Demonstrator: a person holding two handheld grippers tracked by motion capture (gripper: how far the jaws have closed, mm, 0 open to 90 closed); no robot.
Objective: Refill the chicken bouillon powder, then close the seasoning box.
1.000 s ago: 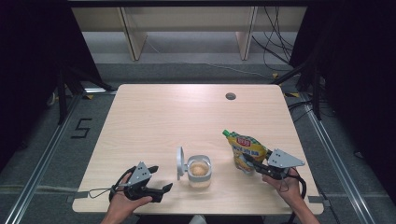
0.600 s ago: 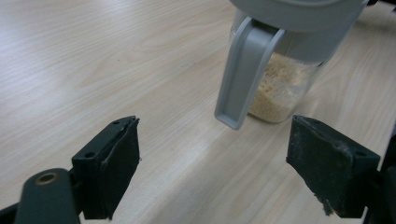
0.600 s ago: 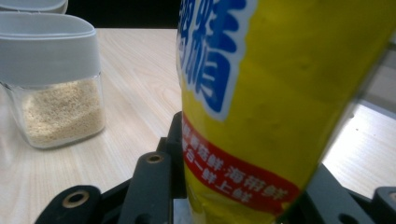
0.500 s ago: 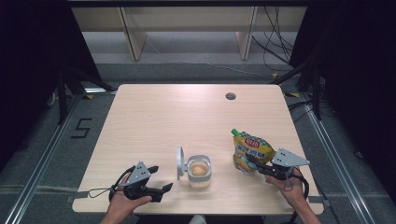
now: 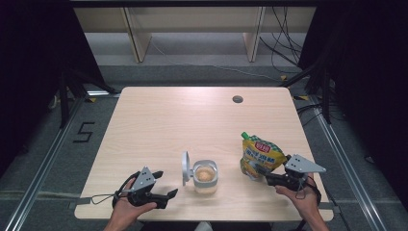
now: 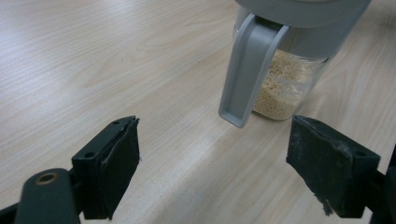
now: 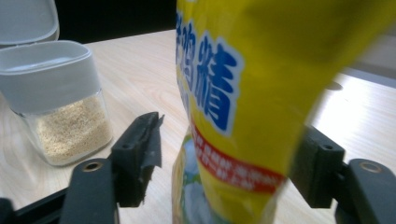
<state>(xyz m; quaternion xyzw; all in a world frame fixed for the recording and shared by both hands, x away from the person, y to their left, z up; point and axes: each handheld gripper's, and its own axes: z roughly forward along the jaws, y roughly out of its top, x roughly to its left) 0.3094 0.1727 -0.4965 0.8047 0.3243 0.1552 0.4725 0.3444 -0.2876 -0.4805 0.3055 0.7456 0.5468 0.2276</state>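
A yellow spouted pouch (image 5: 260,156) stands near the table's front right, leaning slightly left. My right gripper (image 5: 263,177) sits at its base with the pouch (image 7: 233,93) between the jaws. Those jaws have just been opening; the left pad (image 7: 147,140) stands clear of the pouch, so the right gripper (image 7: 231,140) is open. A clear jar (image 5: 205,175) of beige granules, its grey lid (image 5: 185,168) flipped up, stands front centre. My left gripper (image 5: 166,184) rests open on the table to its left, aimed at the jar (image 6: 285,88).
The wooden table (image 5: 192,120) has a round cable hole (image 5: 237,99) at the back right. Both hands lie close to the front edge. Dark floor, rails and cables surround the table, with shelving behind.
The right gripper's jaws have spread apart around the pouch. The pouch has shifted slightly right and stands more upright. The left gripper and jar have not moved.
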